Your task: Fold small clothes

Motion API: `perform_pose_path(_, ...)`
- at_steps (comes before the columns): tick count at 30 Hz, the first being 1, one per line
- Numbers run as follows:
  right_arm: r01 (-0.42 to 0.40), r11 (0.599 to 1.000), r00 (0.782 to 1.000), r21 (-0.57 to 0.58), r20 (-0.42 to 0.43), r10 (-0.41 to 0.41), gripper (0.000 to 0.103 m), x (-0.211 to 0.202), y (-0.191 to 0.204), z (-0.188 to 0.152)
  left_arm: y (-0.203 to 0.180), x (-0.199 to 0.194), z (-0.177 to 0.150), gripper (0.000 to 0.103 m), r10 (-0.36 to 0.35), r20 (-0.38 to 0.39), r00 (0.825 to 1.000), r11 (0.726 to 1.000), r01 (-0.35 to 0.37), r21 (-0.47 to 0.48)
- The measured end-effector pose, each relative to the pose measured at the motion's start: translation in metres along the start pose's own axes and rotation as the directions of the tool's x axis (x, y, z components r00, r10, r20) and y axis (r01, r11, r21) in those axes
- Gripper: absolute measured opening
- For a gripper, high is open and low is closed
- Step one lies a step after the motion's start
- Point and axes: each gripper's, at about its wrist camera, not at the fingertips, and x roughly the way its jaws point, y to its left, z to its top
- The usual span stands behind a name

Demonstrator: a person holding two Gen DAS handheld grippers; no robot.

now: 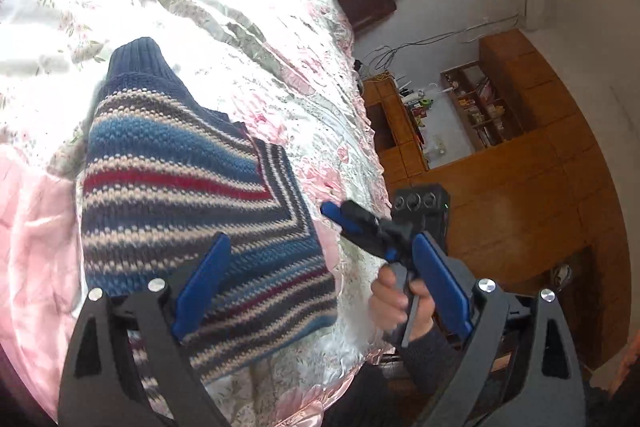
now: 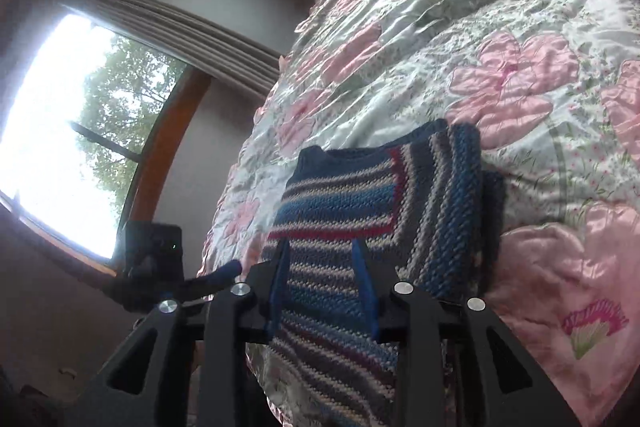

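step: mid-fold, we reckon | striped blue, red and cream knit sweater (image 1: 192, 195) on the pink floral satin bedspread (image 1: 248, 27), just ahead of both claws | left claw (image 1: 320, 267) spread, empty | right claw (image 2: 322, 263) spread, empty | next: we'd pinch the near hem, fold it away

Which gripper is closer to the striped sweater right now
Right. The right gripper is open with its fingers over the sweater near the bed edge. The left gripper is also open, one finger over the sweater, the other beyond the bed.
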Motion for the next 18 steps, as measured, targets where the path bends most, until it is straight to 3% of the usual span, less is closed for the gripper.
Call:
perform_pose_path(2,0.043,0.999,0.998,0.025,-0.050,-0.042,0.031,0.015,-0.018,-0.010,0.025,0.012,0.013,0.091,0.066,-0.027,0.997,0.997,-0.067,-0.050)
perform_pose_path(4,0.094,0.994,0.994,0.058,-0.068,-0.090,0.000,0.023,-0.044,-0.016,0.046,0.012,0.019,0.086,0.085,-0.020,0.996,0.992,-0.087,-0.089)
perform_pose_path(7,0.060,0.988,0.997,0.142,-0.060,-0.052,0.000,0.016,-0.071,-0.020,0.048,0.011,0.021,0.084,0.063,-0.024,0.998,0.992,-0.065,-0.109)
perform_pose_path(10,0.049,0.993,0.999,0.104,-0.015,-0.047,0.008,-0.008,-0.047,-0.026,0.033,0.002,0.021,0.090,0.064,-0.022,0.998,0.994,-0.066,-0.083)
perform_pose_path(13,-0.012,0.998,1.000,0.060,0.020,0.011,0.008,-0.029,-0.019,-0.040,0.013,-0.006,0.011,0.091,0.045,-0.025,0.999,0.999,-0.046,-0.023)
perform_pose_path(16,0.023,0.996,1.000,0.087,-0.010,-0.022,0.006,-0.024,-0.027,-0.057,0.022,0.003,0.002,0.091,0.128,-0.066,0.990,0.991,-0.130,-0.021)
perform_pose_path(18,0.043,0.989,0.999,0.145,-0.037,-0.038,0.000,-0.014,-0.048,-0.066,0.037,0.009,0.001,0.091,0.122,-0.079,0.989,0.990,-0.127,-0.059)
